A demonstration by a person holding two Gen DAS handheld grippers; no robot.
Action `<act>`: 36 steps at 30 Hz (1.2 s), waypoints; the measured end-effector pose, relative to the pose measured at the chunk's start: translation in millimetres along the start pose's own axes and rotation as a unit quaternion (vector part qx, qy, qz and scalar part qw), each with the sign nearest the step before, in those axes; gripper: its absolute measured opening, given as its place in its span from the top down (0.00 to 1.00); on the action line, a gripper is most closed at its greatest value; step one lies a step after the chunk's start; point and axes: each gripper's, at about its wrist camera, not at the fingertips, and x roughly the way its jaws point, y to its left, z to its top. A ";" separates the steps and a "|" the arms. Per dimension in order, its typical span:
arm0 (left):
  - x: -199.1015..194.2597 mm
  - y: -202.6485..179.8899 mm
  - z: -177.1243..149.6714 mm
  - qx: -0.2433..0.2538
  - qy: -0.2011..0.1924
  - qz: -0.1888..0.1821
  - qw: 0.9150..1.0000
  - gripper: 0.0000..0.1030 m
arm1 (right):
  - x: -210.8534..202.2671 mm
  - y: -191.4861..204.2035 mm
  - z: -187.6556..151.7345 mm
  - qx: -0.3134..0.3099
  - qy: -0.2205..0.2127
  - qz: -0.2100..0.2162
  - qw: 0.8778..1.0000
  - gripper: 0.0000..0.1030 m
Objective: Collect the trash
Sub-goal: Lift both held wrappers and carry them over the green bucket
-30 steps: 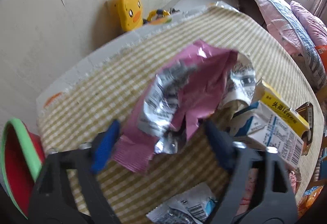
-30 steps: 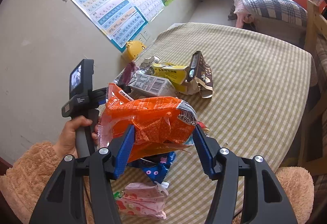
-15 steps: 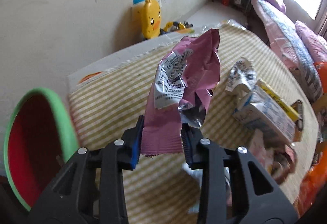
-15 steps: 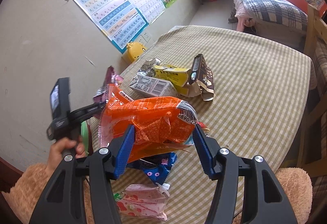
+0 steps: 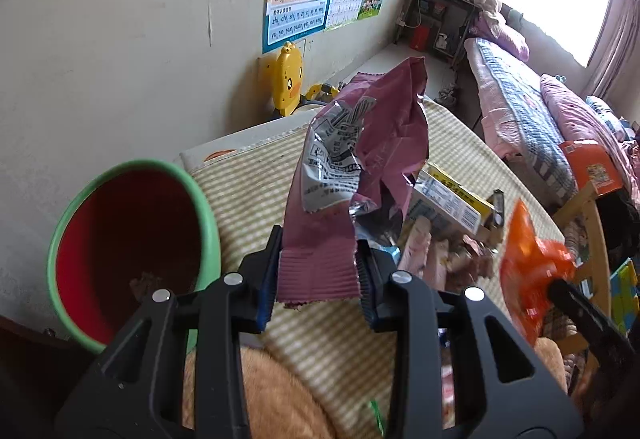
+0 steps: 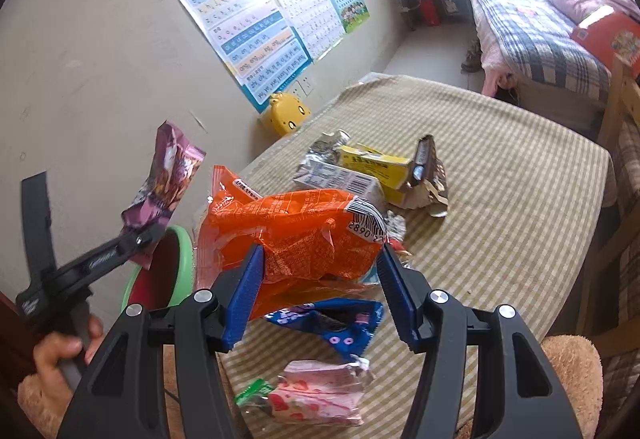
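Left wrist view: the left gripper is clamped narrow on the crimped bottom edge of a purple snack wrapper, where a second ago its jaws stood wide on either side of that wrapper as it lay on the table. The wrapper now stands upright off the checked tablecloth, and the red bin with the green rim, then only a sliver at the left edge, now fills the near left just beside the gripper. In the right wrist view the person's left hand grips the handle low at the near left, the tool angled up and to the right with the wrapper above the bin's rim. The right gripper holds an orange snack bag between its blue pads, as it did before, raised a little off the cloth. Below it lie a blue wrapper and a pink strawberry packet; farther off sit a yellow carton and a brown wrapper.
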 end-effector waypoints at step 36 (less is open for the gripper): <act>-46.0 94.0 -17.8 -0.086 -0.046 0.051 0.994 0.68 | 35.2 117.5 16.7 -0.092 0.013 0.031 0.995 0.46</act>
